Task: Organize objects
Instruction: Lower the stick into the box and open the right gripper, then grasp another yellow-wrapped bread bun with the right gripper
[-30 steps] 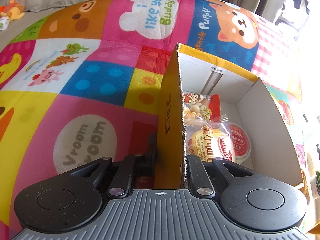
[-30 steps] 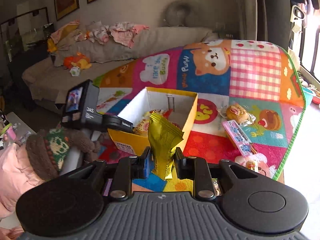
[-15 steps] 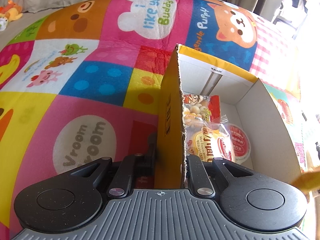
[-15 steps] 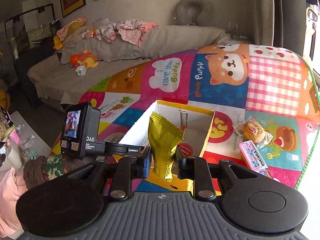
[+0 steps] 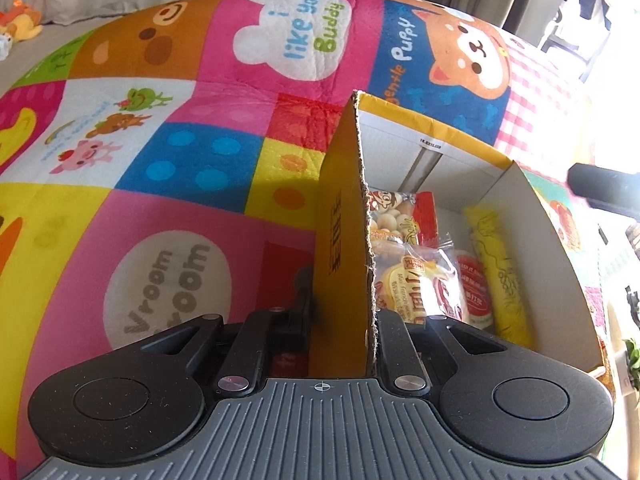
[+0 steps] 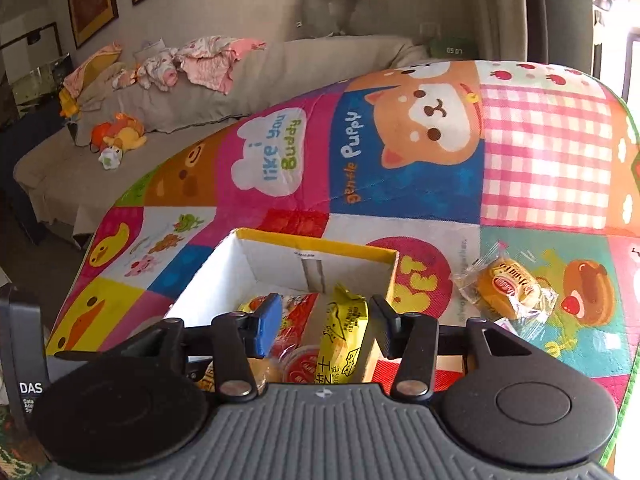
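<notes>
A yellow cardboard box (image 5: 344,216) (image 6: 316,246) sits on the colourful play mat. My left gripper (image 5: 340,320) is shut on the box's near side wall. Inside lie snack packets: a bag of round biscuits (image 5: 394,216), a wrapped bun (image 5: 416,284), a red-lidded cup (image 5: 474,292) and a yellow packet (image 5: 498,272) (image 6: 344,336). My right gripper (image 6: 324,320) hovers over the box with its jaws opening; the yellow packet lies loose between them against the right wall, and the pads do not press it.
On the mat to the right of the box lie a wrapped bun (image 6: 508,290) and the corner of a pink packet (image 6: 504,322). A sofa (image 6: 200,92) with clothes and soft toys stands beyond the mat. The mat's edge runs along the right.
My right gripper moved forward over the box, opened and let go of the yellow packet, which now lies inside. My left gripper stayed shut on the wall.
</notes>
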A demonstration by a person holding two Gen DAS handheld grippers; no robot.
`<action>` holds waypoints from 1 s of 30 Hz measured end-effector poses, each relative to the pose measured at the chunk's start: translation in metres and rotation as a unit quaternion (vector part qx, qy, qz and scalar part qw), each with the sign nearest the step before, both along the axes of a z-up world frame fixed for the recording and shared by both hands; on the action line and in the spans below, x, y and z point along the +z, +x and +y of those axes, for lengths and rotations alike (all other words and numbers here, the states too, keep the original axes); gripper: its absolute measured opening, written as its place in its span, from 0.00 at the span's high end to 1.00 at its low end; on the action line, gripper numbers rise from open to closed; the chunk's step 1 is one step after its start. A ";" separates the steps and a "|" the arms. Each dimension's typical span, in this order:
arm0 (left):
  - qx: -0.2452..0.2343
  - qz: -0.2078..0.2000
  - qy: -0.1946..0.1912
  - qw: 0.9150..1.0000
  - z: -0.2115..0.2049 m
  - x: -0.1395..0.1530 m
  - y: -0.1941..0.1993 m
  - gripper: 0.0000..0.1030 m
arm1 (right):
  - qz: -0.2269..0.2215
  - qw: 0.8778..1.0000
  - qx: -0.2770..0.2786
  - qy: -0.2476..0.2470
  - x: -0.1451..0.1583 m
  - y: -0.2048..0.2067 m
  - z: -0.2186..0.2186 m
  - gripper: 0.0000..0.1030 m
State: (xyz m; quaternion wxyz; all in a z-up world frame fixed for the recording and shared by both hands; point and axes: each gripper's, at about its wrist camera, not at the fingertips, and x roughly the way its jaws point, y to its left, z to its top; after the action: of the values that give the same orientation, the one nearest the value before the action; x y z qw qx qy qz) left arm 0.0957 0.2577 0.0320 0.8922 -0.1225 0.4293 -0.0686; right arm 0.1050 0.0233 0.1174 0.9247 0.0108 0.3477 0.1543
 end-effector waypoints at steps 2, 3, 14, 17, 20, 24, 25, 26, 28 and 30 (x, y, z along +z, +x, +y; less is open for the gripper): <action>0.001 -0.001 -0.002 1.000 0.000 0.000 -0.001 0.84 | -0.013 1.000 -0.017 0.000 0.004 0.002 -0.013 0.43; 0.002 -0.002 -0.003 1.000 0.000 0.000 -0.001 0.84 | -0.021 0.999 -0.026 -0.003 0.006 0.002 -0.021 0.37; 0.002 -0.003 -0.005 1.000 0.000 0.000 -0.001 0.84 | 0.026 0.983 -0.182 0.025 -0.024 0.058 -0.134 0.27; 0.000 -0.002 -0.003 1.000 -0.001 0.001 -0.001 0.84 | 0.026 0.981 -0.192 -0.026 -0.049 0.076 -0.128 0.16; -0.003 -0.002 -0.002 1.000 -0.001 0.001 -0.001 0.84 | 0.023 0.983 -0.153 -0.099 -0.069 0.092 -0.109 0.12; -0.003 -0.003 -0.003 1.000 0.000 0.001 -0.001 0.84 | 0.037 0.980 -0.110 -0.159 -0.089 0.114 -0.088 0.11; -0.003 -0.003 -0.003 1.000 0.000 0.001 -0.001 0.84 | 0.041 0.979 -0.107 -0.170 -0.094 0.120 -0.085 0.11; -0.004 -0.003 -0.003 1.000 -0.001 0.001 -0.001 0.84 | 0.045 0.977 -0.105 -0.178 -0.099 0.127 -0.083 0.09; -0.003 -0.004 -0.003 1.000 0.000 0.001 -0.002 0.84 | 0.047 0.977 -0.104 -0.182 -0.103 0.138 -0.082 0.07; -0.002 -0.003 -0.005 1.000 0.000 0.001 -0.002 0.84 | 0.059 0.977 -0.104 -0.174 -0.106 0.151 -0.084 0.09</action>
State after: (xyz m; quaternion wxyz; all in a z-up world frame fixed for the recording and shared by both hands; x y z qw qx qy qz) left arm 0.0939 0.2576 0.0326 0.8929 -0.1254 0.4263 -0.0729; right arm 0.2560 -0.0607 0.0110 0.9014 -0.1047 0.4200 -0.0068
